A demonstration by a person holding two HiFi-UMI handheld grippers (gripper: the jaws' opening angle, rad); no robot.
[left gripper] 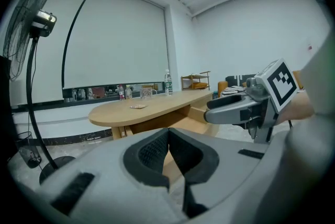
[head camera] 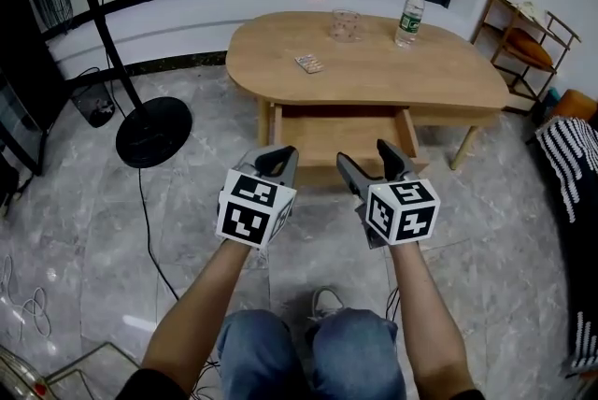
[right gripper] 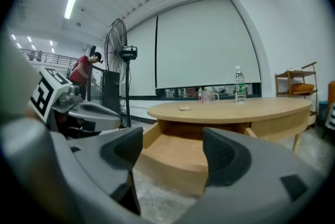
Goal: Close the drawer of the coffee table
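The wooden coffee table has its drawer pulled out toward me, with nothing inside. Both grippers hover just in front of the drawer's front edge, side by side, touching nothing. My left gripper is shut on nothing; its pads meet in the left gripper view, with the drawer behind them. My right gripper is open and holds nothing. In the right gripper view the drawer shows through the gap between its jaws.
On the tabletop stand a water bottle, a glass mug and a small packet. A fan stand's round base and cables lie on the floor to the left. A wooden rack stands at the right.
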